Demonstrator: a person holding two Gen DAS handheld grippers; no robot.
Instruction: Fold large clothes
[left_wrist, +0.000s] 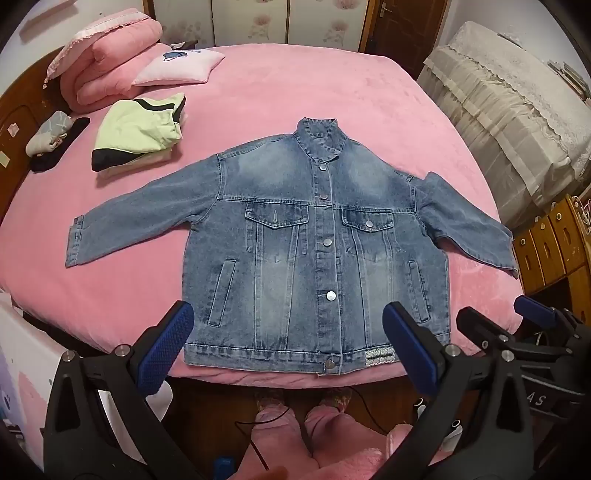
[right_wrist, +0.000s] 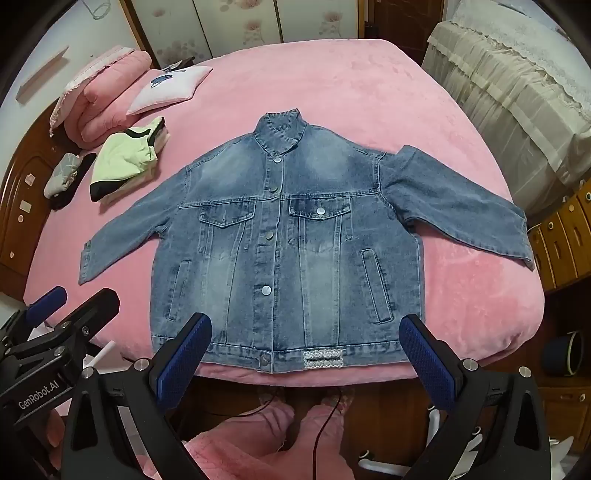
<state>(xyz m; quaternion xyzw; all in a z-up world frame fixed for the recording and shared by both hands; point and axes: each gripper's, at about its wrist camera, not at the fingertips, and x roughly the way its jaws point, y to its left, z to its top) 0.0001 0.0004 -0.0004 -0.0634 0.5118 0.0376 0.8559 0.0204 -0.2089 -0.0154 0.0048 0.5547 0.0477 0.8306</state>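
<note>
On the pink bed (left_wrist: 369, 92), both grippers' fingers (left_wrist: 168, 347) (right_wrist: 424, 362) spread wide, empty, above the denim jacket (left_wrist: 314, 251).

A home bedroom is shown: a pink-covered bed (left_wrist: 332, 92), stacked pink quilts (left_wrist: 110, 48), a pillow (left_wrist: 177, 66) and a wooden door (left_wrist: 402, 26) are seen.

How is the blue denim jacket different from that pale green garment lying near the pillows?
The denim jacket lies spread flat, front up, sleeves out; the pale green garment is already folded into a compact bundle. The jacket is washed blue with metal buttons; the green one has black trim. The jacket sits near the bed's front edge, the green one farther back left. Both rest on the pink bed.
</note>
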